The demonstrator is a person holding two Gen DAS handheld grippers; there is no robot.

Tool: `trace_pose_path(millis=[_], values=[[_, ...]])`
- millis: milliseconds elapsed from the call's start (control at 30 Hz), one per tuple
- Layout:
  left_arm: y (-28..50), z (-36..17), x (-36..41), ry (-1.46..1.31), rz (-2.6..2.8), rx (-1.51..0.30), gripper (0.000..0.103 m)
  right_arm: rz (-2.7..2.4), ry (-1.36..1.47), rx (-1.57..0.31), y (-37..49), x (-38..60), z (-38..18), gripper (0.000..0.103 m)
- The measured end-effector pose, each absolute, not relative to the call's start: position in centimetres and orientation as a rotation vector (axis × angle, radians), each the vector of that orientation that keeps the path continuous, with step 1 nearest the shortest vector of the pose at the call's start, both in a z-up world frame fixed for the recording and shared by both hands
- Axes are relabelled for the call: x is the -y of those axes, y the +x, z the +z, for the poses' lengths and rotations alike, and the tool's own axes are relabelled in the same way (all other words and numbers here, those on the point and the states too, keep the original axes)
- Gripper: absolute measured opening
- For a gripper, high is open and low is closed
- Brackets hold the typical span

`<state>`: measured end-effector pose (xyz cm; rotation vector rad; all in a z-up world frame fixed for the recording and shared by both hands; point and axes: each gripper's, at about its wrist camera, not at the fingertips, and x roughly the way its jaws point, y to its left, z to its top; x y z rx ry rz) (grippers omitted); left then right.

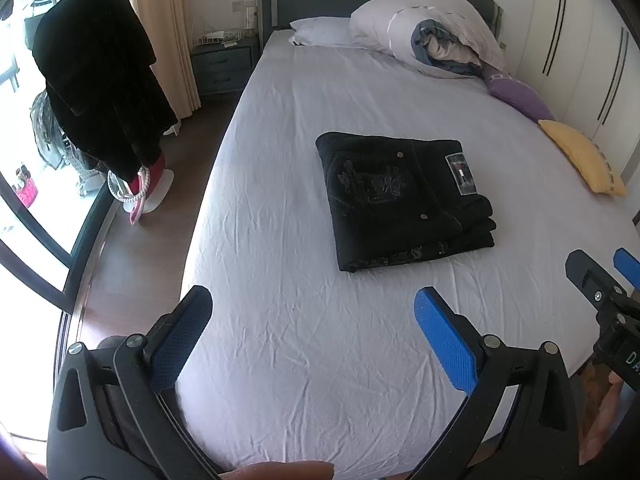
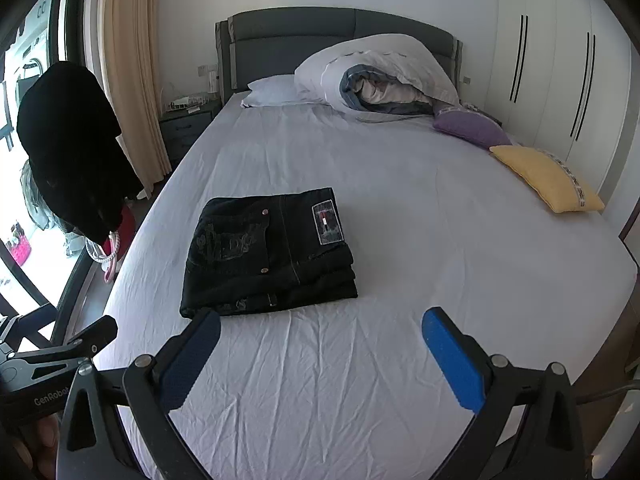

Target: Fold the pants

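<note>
Bedroom light pours over a wide bed [image 1: 280, 320] with a wrinkled white sheet, and right in the middle of it sit the black pants [image 1: 404, 200], stacked into a compact rectangle with the back pocket and waist patch facing up. Both tools hang back over the near edge: the left hand-held gripper [image 1: 316, 328] has its jaws spread wide with nothing between them, and the right hand-held gripper [image 2: 320, 344] is just as wide and just as empty, its left pad just short of the bundle's near edge. By the look of it the folding is done, so the job now is a clean finish. If anything needs tidying, it's the layered edge on the right, where the folds step out slightly; a gentle nudge inward, not a pinch, should square it without dragging the stack.
</note>
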<state>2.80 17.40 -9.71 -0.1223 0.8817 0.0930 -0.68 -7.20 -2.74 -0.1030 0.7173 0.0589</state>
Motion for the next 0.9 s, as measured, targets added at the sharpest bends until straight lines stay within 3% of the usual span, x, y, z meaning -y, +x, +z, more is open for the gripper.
trace_pose_path(millis=[900], values=[[2.81, -10.36, -17.34, -0.128, 0.095, -0.889, 0.103, 0.065, -0.104, -0.735, -0.5, 6.84, -3.65, 0.103]])
